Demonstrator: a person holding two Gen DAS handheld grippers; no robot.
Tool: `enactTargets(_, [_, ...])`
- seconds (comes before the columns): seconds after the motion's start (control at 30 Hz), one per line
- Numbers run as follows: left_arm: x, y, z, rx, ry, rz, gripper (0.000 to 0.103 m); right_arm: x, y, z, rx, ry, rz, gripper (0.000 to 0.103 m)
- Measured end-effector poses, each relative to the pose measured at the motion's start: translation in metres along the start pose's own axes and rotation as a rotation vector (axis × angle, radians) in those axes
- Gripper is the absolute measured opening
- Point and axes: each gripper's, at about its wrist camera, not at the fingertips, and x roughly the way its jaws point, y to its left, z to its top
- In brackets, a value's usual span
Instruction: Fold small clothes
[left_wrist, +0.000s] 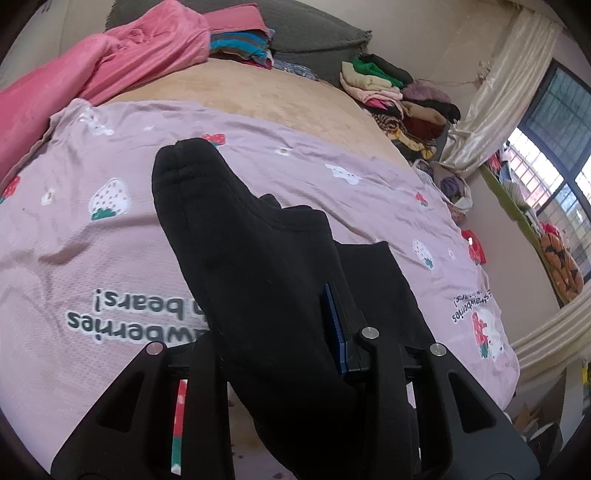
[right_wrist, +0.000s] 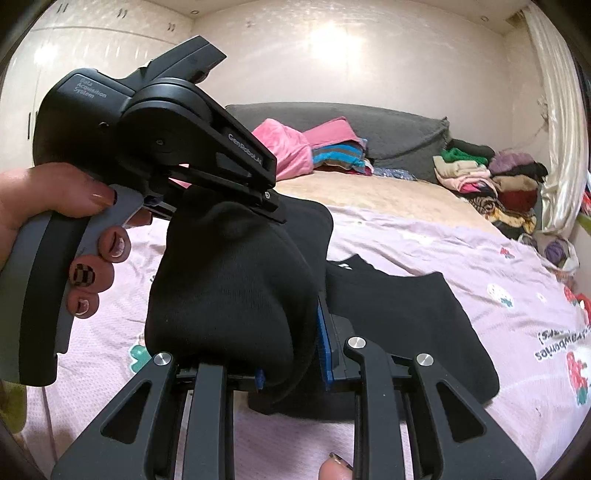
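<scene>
A black sock (left_wrist: 236, 236) hangs between both grippers above the bed. My left gripper (left_wrist: 280, 332) is shut on one end of it, and the cloth drapes over its fingers; the same gripper shows at the upper left of the right wrist view (right_wrist: 255, 199), held by a hand. My right gripper (right_wrist: 291, 354) is shut on the other end of the sock (right_wrist: 229, 295), with blue pads (right_wrist: 325, 343) showing. A second black garment (right_wrist: 406, 317) lies flat on the pink strawberry sheet (left_wrist: 110, 229), just behind the held sock.
A pink blanket (left_wrist: 110, 66) and folded striped clothes (left_wrist: 240, 46) lie at the head of the bed by a grey pillow (left_wrist: 314, 33). A pile of folded clothes (right_wrist: 491, 181) sits at the far right edge, near a curtain (left_wrist: 495, 85) and window.
</scene>
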Motion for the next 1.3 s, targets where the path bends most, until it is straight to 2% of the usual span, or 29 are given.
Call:
enactTargets(0.4, [0.027,-0.046,0.001,0.056,0.053,0.03,0.026,-0.001,-0.05,-0.013,0.133,0.033,0.029,0.02])
enactTargets(0.83, [0.086,-0.083,0.001,0.091,0.176,0.033,0.036,0.015,-0.107,-0.035,0.392,0.141,0.107,0.02])
enactTargets(0.9, [0.094,-0.088,0.0,0.096,0.191,0.034,0.04,0.018,-0.114,-0.039,0.43,0.152,0.12,0.02])
enactTargets(1.0, [0.106,-0.095,0.0,0.104,0.209,0.022,0.052,0.02,-0.126,-0.046,0.498,0.167,0.154,0.021])
enactTargets(1.07, [0.11,-0.1,0.001,0.103,0.212,-0.018,0.072,0.023,-0.135,-0.053,0.555,0.179,0.177,0.021])
enactTargets(1.13, [0.107,-0.103,0.003,0.085,0.199,-0.065,0.078,0.027,-0.144,-0.06,0.62,0.197,0.198,0.023])
enactTargets(1.23, [0.101,-0.11,0.005,0.086,0.161,-0.084,0.08,0.031,-0.161,-0.075,0.73,0.226,0.231,0.024])
enactTargets(1.3, [0.091,-0.109,0.006,0.084,0.127,-0.096,0.082,0.03,-0.168,-0.082,0.778,0.239,0.253,0.029])
